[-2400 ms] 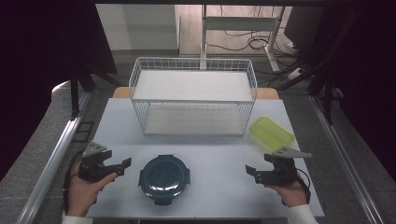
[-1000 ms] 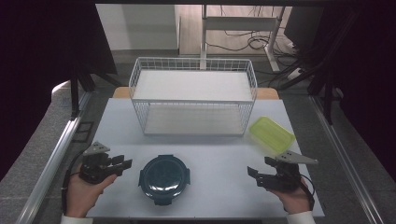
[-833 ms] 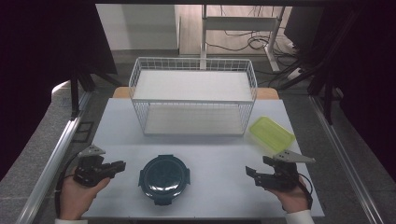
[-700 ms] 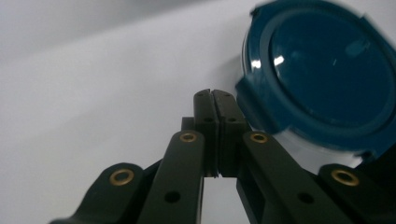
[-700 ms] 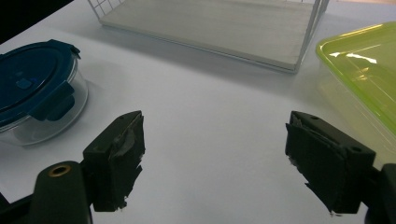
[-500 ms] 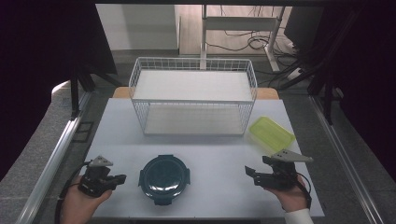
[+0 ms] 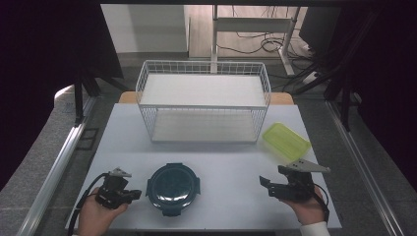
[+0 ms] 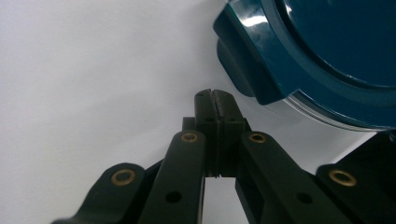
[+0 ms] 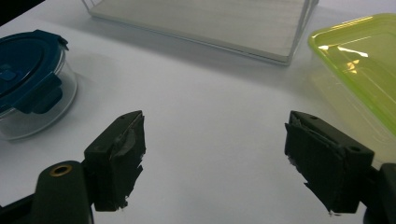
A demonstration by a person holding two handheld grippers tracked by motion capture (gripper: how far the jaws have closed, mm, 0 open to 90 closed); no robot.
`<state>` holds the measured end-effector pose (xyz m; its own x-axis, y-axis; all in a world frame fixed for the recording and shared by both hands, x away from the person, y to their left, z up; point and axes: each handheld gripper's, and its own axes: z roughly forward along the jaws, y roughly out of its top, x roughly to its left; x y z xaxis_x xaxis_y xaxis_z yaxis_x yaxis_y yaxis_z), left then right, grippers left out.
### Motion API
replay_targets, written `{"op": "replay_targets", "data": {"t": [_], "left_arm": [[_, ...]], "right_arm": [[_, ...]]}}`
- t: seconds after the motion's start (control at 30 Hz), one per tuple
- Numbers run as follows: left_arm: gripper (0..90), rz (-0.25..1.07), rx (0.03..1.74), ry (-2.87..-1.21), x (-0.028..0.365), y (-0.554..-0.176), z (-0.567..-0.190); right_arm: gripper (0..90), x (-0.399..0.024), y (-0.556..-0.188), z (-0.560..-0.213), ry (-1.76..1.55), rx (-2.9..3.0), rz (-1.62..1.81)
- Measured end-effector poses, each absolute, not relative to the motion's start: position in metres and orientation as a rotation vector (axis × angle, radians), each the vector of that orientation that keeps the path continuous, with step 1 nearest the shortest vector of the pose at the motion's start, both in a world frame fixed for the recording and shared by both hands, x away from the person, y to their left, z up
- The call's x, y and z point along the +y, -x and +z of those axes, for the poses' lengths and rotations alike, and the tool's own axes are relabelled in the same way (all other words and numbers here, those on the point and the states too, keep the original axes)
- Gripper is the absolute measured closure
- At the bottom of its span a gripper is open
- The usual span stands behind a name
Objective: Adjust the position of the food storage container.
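Observation:
A round glass container with a dark teal clip-on lid stands near the front of the white table. My left gripper lies low at the container's left, jaws shut with nothing between them. In the left gripper view its tips sit just short of one of the lid's side clips. My right gripper is held at the front right with its jaws wide open and empty. The right gripper view has the gripper over bare table, the container far to its left.
A white wire basket with two shelves stands at the back middle of the table. A lime-green rectangular container lies to its right, just beyond my right gripper, and is also seen as the green tub. Metal rails run along both table sides.
My left gripper has dropped lower toward the table's front edge and shut its jaws beside the teal container. The right gripper has barely moved and stays open.

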<state>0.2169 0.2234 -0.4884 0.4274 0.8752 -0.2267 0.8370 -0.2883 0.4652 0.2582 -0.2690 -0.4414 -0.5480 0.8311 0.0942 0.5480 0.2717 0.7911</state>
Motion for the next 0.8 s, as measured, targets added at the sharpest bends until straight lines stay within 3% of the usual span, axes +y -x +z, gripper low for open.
{"op": "replay_targets", "data": {"t": [0.5,0.8], "left_arm": [[90.0,-0.003,1.429,-2.135,0.218,-0.22,-0.495],[90.0,0.015,1.441,-2.152,0.209,-0.22,-0.495]], "right_arm": [[20.8,-0.281,-0.259,-0.439,-1.343,2.12,1.162],[21.0,-0.279,-0.26,-0.44,-1.341,2.132,1.168]]}}
